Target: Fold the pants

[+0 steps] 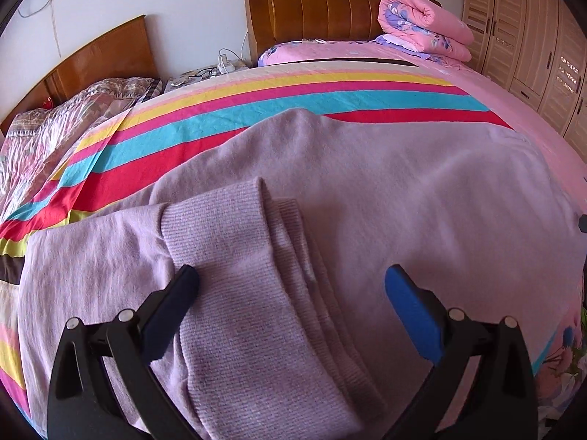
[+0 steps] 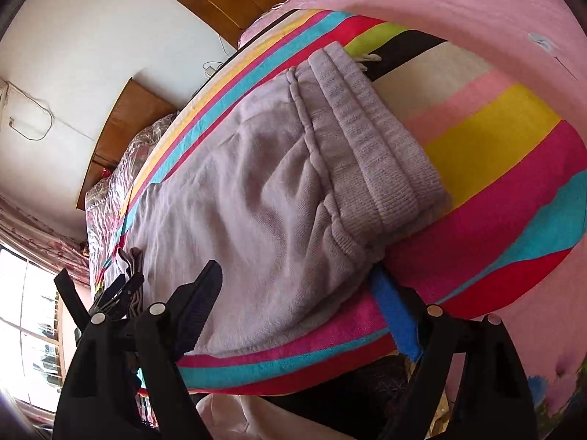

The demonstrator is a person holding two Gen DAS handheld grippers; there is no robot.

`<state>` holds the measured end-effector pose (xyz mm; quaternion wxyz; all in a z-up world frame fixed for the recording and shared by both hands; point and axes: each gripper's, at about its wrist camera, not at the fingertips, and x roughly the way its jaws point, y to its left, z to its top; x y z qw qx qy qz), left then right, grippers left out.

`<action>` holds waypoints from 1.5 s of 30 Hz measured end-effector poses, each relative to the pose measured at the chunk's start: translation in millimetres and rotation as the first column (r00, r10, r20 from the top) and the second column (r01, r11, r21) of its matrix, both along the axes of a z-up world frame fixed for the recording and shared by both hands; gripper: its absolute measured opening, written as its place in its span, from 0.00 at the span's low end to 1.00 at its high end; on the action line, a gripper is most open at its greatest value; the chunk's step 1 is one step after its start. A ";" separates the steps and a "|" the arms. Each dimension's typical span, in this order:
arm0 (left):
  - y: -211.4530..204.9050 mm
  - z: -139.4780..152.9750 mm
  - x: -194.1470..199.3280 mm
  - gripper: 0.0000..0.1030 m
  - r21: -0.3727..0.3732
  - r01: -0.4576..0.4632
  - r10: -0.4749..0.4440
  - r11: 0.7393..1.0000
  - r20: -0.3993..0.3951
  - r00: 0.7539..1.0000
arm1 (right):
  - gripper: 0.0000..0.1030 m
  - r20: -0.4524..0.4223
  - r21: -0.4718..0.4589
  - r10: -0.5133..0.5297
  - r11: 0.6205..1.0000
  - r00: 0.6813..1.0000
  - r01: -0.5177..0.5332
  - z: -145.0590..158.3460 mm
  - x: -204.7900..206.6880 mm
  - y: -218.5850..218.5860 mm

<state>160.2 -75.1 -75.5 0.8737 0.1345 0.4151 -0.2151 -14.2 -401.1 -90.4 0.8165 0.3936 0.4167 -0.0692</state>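
both gripper [image 1: 291, 286] jaws gape, straddling lilac pants [image 1: 330, 168] on bed.

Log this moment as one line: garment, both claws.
pants: lilac, flat on striped bedspread | left claw: open over ribbed cuffs | right claw: open, straddling pants edge near waistband

You will find no text, label, brand, number or sign clear enough to read anywhere in either wrist view here.
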 end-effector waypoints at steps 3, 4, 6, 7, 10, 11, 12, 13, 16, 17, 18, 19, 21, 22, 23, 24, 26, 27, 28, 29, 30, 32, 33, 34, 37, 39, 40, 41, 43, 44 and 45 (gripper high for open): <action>1.5 -0.9 -0.7 0.99 -0.009 0.013 -0.013 1.000 -0.002 1.000 | 0.72 -0.001 0.018 -0.066 0.998 0.998 0.066 -3.0 -6.5 -6.1; 3.3 -0.9 -0.6 0.99 -0.024 0.015 -0.015 1.000 -0.004 1.000 | 0.62 -0.009 0.026 -0.108 0.994 0.994 0.108 -4.4 -11.7 -9.0; 6.1 -1.5 -2.6 0.99 -0.036 0.021 -0.021 0.999 0.002 1.000 | 0.56 -0.008 0.018 -0.136 0.991 0.991 0.136 -5.9 -15.6 -13.0; 6.0 -2.0 -3.5 0.99 -0.037 0.024 -0.024 0.999 0.006 1.000 | 0.57 -0.018 -0.006 -0.120 0.993 0.993 0.120 -4.7 -12.1 -10.0; 7.4 -1.8 -3.7 0.99 -0.056 0.026 -0.026 0.998 0.005 1.000 | 0.59 -0.048 -0.081 -0.088 0.993 0.995 0.084 -2.1 -2.5 -2.1; 8.7 -1.4 -4.0 0.99 -0.066 0.026 -0.026 0.997 0.003 1.000 | 0.40 -0.057 -0.090 -0.091 0.992 0.994 0.085 -2.8 -2.9 -2.4; 10.4 -1.0 -4.0 0.99 -0.078 0.027 -0.027 0.997 0.001 1.000 | 0.37 -0.036 -0.046 -0.094 0.995 0.995 0.093 -6.2 -6.1 -5.6; 12.3 -0.3 -3.8 0.99 -0.092 0.028 -0.028 0.995 0.000 1.000 | 0.34 0.001 0.003 -0.109 0.994 0.994 0.109 -9.9 -11.4 -9.6; 14.8 0.1 -3.3 0.99 -0.112 0.027 -0.028 0.993 -0.004 1.000 | 0.29 0.113 0.119 -0.172 0.980 0.979 0.159 -19.2 -27.8 -15.1; 14.7 0.0 -3.3 0.99 -0.110 0.027 -0.027 0.994 -0.003 1.000 | 0.27 0.161 0.150 -0.200 0.973 0.966 0.177 -17.9 -33.3 -14.1; 14.2 0.0 -3.4 0.99 -0.107 0.026 -0.027 0.994 -0.003 1.000 | 0.26 0.208 0.163 -0.221 0.968 0.953 0.189 -11.8 -36.6 -10.8; 14.0 0.3 -3.7 0.99 -0.105 0.028 -0.028 0.994 -0.003 1.000 | 0.25 0.242 0.127 -0.217 0.973 0.946 0.191 0.5 -38.8 -7.3; 22.0 5.9 -3.6 0.98 -0.152 0.029 -0.032 0.988 -0.015 0.999 | 0.24 0.287 -0.069 -0.131 0.985 0.949 0.157 43.5 -23.7 20.0; 35.9 15.3 -3.6 0.95 -0.216 0.015 -0.021 0.976 -0.026 0.999 | 0.24 0.306 -0.188 -0.062 0.974 0.950 0.124 70.2 -12.9 38.8; 54.5 28.6 -3.9 0.93 -0.289 -0.008 0.000 0.957 -0.025 1.000 | 0.23 0.322 -0.301 0.017 0.950 0.947 0.085 96.1 1.0 62.3; 76.8 44.2 -5.6 0.93 -0.349 -0.037 0.039 0.936 0.000 0.999 | 0.23 0.333 -0.401 0.111 0.915 0.936 0.034 120.9 16.2 88.0; 125.8 74.1 -11.4 0.94 -0.390 -0.122 0.162 0.913 0.072 0.984 | 0.23 0.310 -0.598 0.324 0.797 0.894 -0.082 157.1 52.8 157.0; 151.6 85.4 -13.8 0.94 -0.399 -0.176 0.231 0.900 0.094 0.968 | 0.23 0.274 -0.688 0.427 0.714 0.862 -0.135 165.4 68.6 197.3; 177.4 94.0 -15.5 0.95 -0.407 -0.230 0.295 0.884 0.104 0.950 | 0.24 0.224 -0.753 0.521 0.629 0.824 -0.193 166.7 83.6 237.8; 201.3 98.8 -18.0 0.96 -0.410 -0.285 0.356 0.866 0.108 0.928 | 0.24 0.166 -0.793 0.602 0.552 0.781 -0.257 161.9 95.0 275.4; 223.8 101.1 -20.3 0.96 -0.407 -0.341 0.414 0.847 0.104 0.904 | 0.24 0.114 -0.817 0.669 0.484 0.734 -0.313 151.9 102.9 310.5; 259.5 97.7 -25.6 0.96 -0.395 -0.429 0.497 0.813 0.085 0.864 | 0.31 -0.041 -0.829 0.789 0.316 0.613 -0.462 113.9 115.6 375.7; 272.9 92.5 -29.7 0.96 -0.381 -0.464 0.525 0.800 0.068 0.848 | 0.34 -0.127 -0.800 0.847 0.220 0.516 -0.559 91.9 111.8 404.4; 283.5 86.7 -33.3 0.96 -0.366 -0.493 0.546 0.789 0.050 0.836 | 0.45 -0.164 -0.752 0.893 0.163 0.420 -0.639 75.1 101.6 424.7; 300.9 71.1 -44.3 0.96 -0.347 -0.522 0.555 0.779 -0.007 0.832 | 0.45 -0.153 -0.674 0.926 0.157 0.344 -0.722 56.7 88.6 429.2; 300.4 63.1 -48.8 0.96 -0.342 -0.512 0.535 0.788 -0.030 0.844 | 0.45 -0.055 -0.642 0.925 0.255 0.375 -0.723 69.9 86.6 402.5; 297.2 59.9 -48.9 0.96 -0.353 -0.498 0.516 0.792 -0.048 0.855 | 0.46 0.005 -0.612 0.915 0.322 0.403 -0.723 79.2 91.8 387.6; 292.2 57.2 -48.9 0.96 -0.375 -0.478 0.491 0.795 -0.067 0.869 | 0.46 0.050 -0.590 0.900 0.377 0.433 -0.714 86.0 93.9 373.7; 277.6 54.2 -45.3 0.96 -0.435 -0.425 0.427 0.794 -0.098 0.899 | 0.48 0.035 -0.604 0.876 0.401 0.480 -0.689 90.0 105.3 362.9; 271.9 53.7 -42.3 0.96 -0.461 -0.403 0.399 0.791 -0.110 0.910 | 0.48 0.001 -0.615 0.880 0.375 0.475 -0.694 86.8 111.6 365.7; 266.8 52.5 -39.3 0.96 -0.477 -0.390 0.381 0.787 -0.121 0.917 | 0.48 -0.026 -0.614 0.890 0.345 0.456 -0.709 81.7 116.8 370.5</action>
